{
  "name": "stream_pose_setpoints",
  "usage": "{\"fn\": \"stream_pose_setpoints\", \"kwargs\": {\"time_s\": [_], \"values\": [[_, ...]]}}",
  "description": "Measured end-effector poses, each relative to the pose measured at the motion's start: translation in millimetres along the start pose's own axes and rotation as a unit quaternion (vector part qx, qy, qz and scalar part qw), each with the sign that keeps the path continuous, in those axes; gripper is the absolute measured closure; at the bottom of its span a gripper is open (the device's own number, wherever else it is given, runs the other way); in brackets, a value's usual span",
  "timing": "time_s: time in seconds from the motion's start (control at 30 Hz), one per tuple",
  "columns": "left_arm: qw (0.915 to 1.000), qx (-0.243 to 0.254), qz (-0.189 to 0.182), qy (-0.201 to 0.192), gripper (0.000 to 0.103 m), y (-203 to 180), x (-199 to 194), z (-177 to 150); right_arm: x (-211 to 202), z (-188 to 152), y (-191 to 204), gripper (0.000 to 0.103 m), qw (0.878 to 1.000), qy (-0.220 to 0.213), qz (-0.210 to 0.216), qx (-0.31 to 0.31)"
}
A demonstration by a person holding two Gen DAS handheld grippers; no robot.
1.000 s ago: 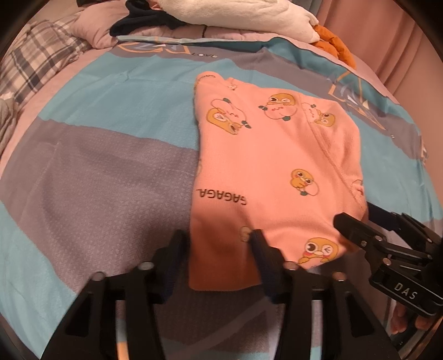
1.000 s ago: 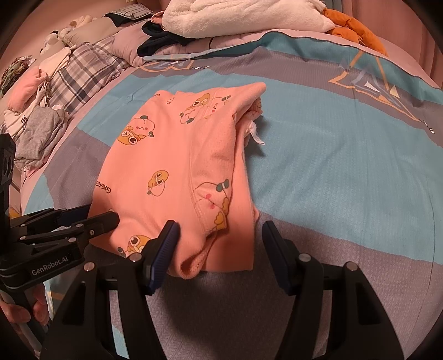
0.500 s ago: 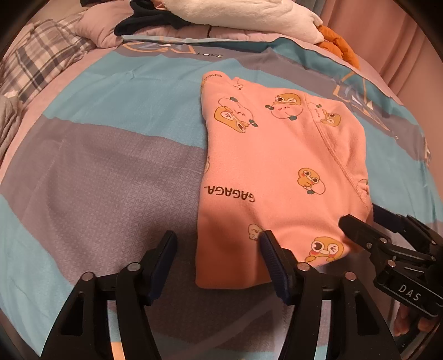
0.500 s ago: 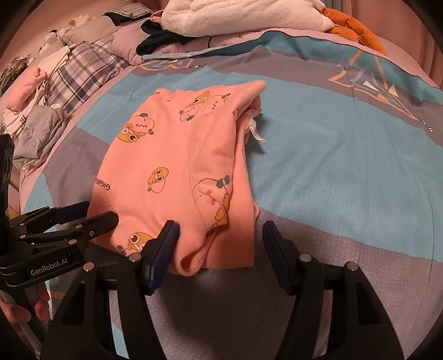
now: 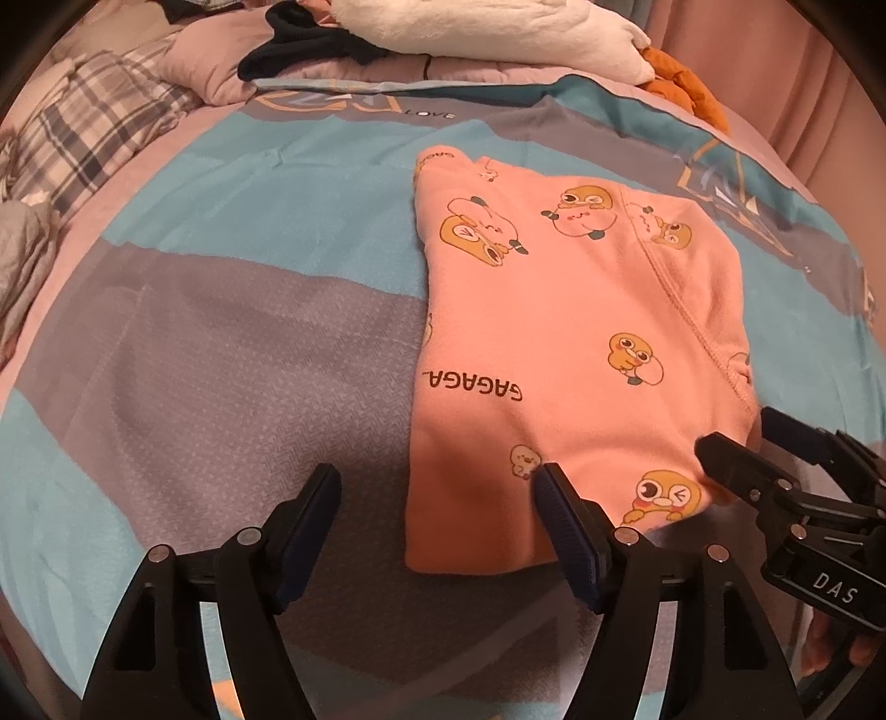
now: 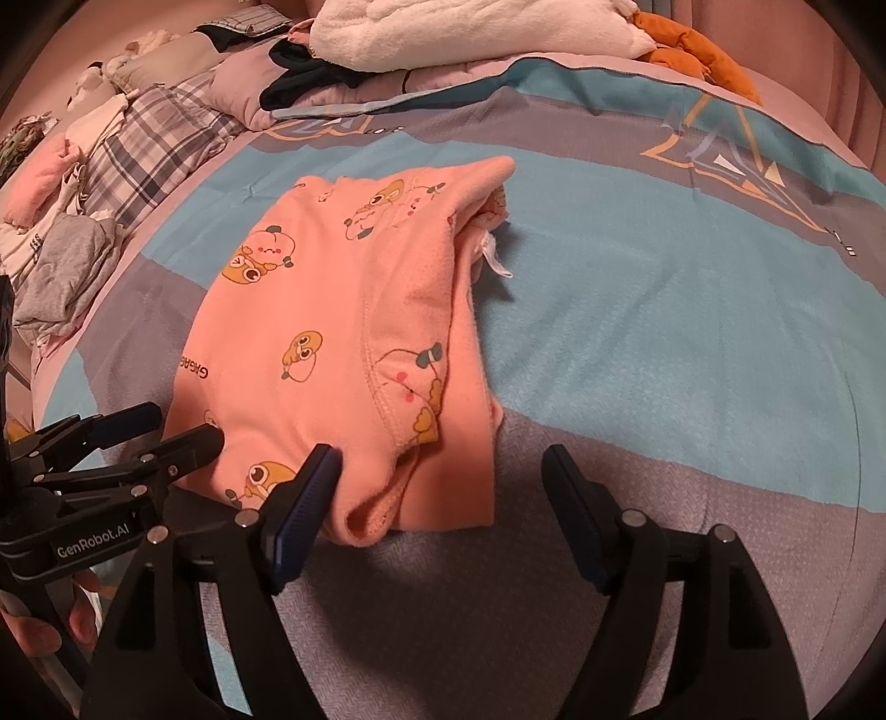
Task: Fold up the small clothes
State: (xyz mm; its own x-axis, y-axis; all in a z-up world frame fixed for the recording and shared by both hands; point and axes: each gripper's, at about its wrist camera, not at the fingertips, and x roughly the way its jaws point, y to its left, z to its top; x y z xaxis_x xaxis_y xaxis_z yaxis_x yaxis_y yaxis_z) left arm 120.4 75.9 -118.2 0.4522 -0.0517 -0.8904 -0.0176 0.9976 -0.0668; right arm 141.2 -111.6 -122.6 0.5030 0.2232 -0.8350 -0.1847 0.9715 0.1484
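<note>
A folded pink garment (image 5: pixel 565 343) with cartoon ducks and the word GAGAGA lies flat on the bed; it also shows in the right wrist view (image 6: pixel 354 343). My left gripper (image 5: pixel 437 504) is open and empty, its jaws straddling the garment's near left corner, just above it. My right gripper (image 6: pixel 443 482) is open and empty, its jaws straddling the near right corner. Each gripper shows in the other's view, the right one (image 5: pixel 775 471) and the left one (image 6: pixel 138 437), both at the garment's near edge.
The bedspread (image 5: pixel 232 343) is teal and grey. A white blanket (image 5: pixel 487 27), dark clothes (image 5: pixel 310 39) and an orange plush (image 6: pixel 698 50) lie at the far end. A plaid pillow (image 6: pixel 144 144) and a pile of small clothes (image 6: pixel 61 260) lie at the left.
Both grippers have drawn back a little from the garment's near edge toward me. The garment lies unchanged.
</note>
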Motion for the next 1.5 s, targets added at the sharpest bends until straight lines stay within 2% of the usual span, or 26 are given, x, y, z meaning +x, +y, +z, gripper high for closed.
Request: {"fn": "stream_pose_setpoints", "kwargs": {"time_s": [0.07, 0.13, 0.17, 0.63, 0.97, 1.13, 1.23, 1.5], "values": [[1.0, -0.001, 0.004, 0.0, 0.026, 0, 0, 0, 0, 0, 0, 0.025, 1.0, 0.001, -0.001, 0.001], [0.9999, -0.003, 0.01, 0.0, 0.01, 2, 1, 0, 0, 0, 0, 0.025, 1.0, 0.001, -0.003, 0.002], [0.9999, -0.005, 0.011, 0.0, 0.008, 3, 1, 0, 0, 0, 0, 0.024, 1.0, 0.002, -0.004, 0.003], [0.9999, -0.009, 0.011, -0.003, 0.006, 4, 1, -2, 3, 2, 0, 0.015, 1.0, 0.003, -0.023, 0.01], [0.9993, -0.036, 0.003, -0.009, 0.003, 12, -5, -3, -3, -1, -2, 0.012, 1.0, -0.003, -0.026, 0.017], [0.999, -0.039, 0.005, -0.02, 0.002, 12, -18, -6, -17, -5, -3, 0.01, 0.999, -0.016, -0.023, 0.019], [0.9988, -0.039, 0.013, -0.027, 0.002, 11, -28, -9, -30, -9, -3, 0.001, 0.999, -0.027, -0.018, 0.018], [0.998, -0.031, 0.021, -0.051, 0.002, 5, -61, -16, -64, -17, 4, 0.0, 0.998, -0.056, -0.012, 0.003]]}}
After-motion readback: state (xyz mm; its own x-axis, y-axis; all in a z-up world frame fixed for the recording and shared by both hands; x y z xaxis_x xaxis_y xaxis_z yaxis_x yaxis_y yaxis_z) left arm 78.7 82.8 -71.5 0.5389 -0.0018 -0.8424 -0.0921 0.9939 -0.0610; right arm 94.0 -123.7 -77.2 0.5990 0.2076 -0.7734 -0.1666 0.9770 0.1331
